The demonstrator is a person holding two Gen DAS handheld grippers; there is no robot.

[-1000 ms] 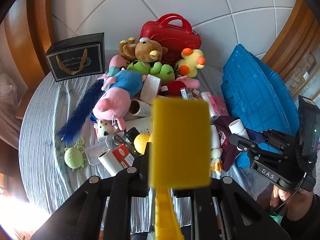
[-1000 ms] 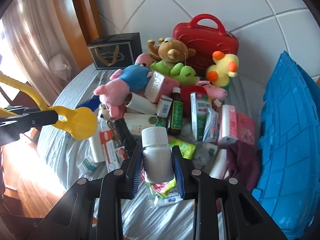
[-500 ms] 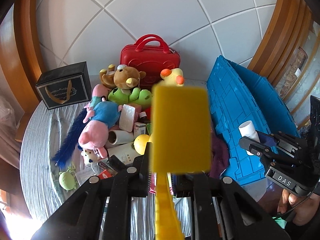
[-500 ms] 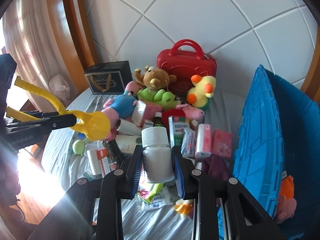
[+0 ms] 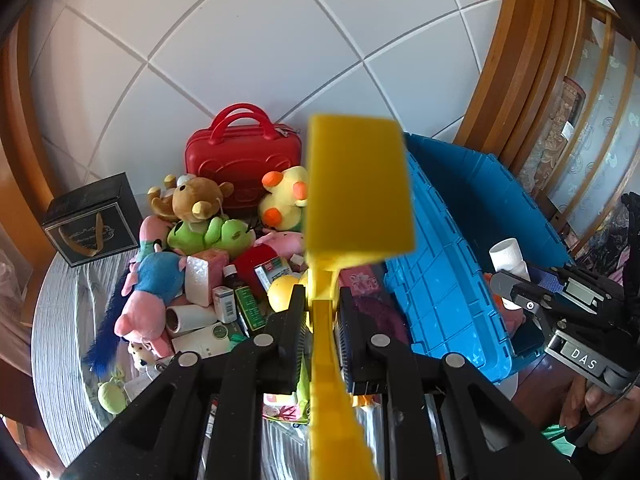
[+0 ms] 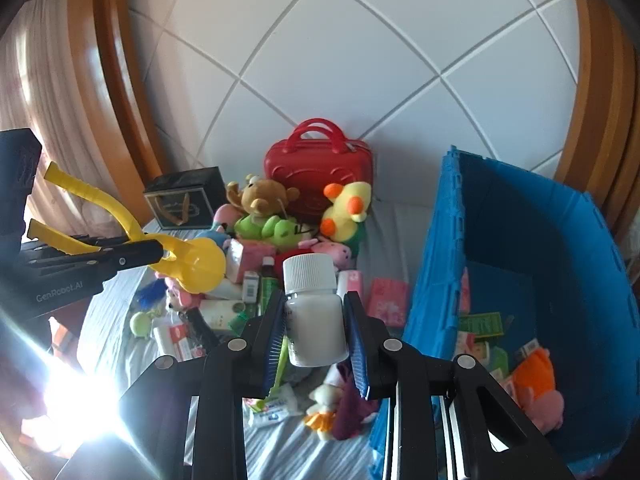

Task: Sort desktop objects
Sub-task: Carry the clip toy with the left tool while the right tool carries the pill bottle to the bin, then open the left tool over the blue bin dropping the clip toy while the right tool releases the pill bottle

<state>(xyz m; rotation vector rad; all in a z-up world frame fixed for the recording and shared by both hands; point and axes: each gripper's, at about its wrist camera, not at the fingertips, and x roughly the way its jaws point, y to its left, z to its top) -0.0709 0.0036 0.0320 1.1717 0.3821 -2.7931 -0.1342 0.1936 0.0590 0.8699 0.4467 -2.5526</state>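
Observation:
My left gripper (image 5: 322,300) is shut on a yellow plastic snowball-maker tong (image 5: 356,188), which sticks up in front of the lens; the same tong (image 6: 192,264) shows at the left of the right wrist view. My right gripper (image 6: 316,320) is shut on a white pill bottle (image 6: 316,324) with a ribbed white cap, seen again (image 5: 508,256) at the right of the left wrist view. Both grippers hang above a heap of plush toys, boxes and bottles (image 5: 224,264) on a striped cloth. A blue crate (image 6: 540,280) stands open to the right.
A red case (image 6: 320,168) and a black gift bag (image 6: 184,200) stand against the tiled wall. The crate holds an orange plush (image 6: 536,376) and small boxes. A person's hand (image 5: 600,412) grips the right tool. Wooden frames flank both sides.
Both grippers have risen and pulled back from the heap, each keeping its object. The blue crate's inside has come into view on the right.

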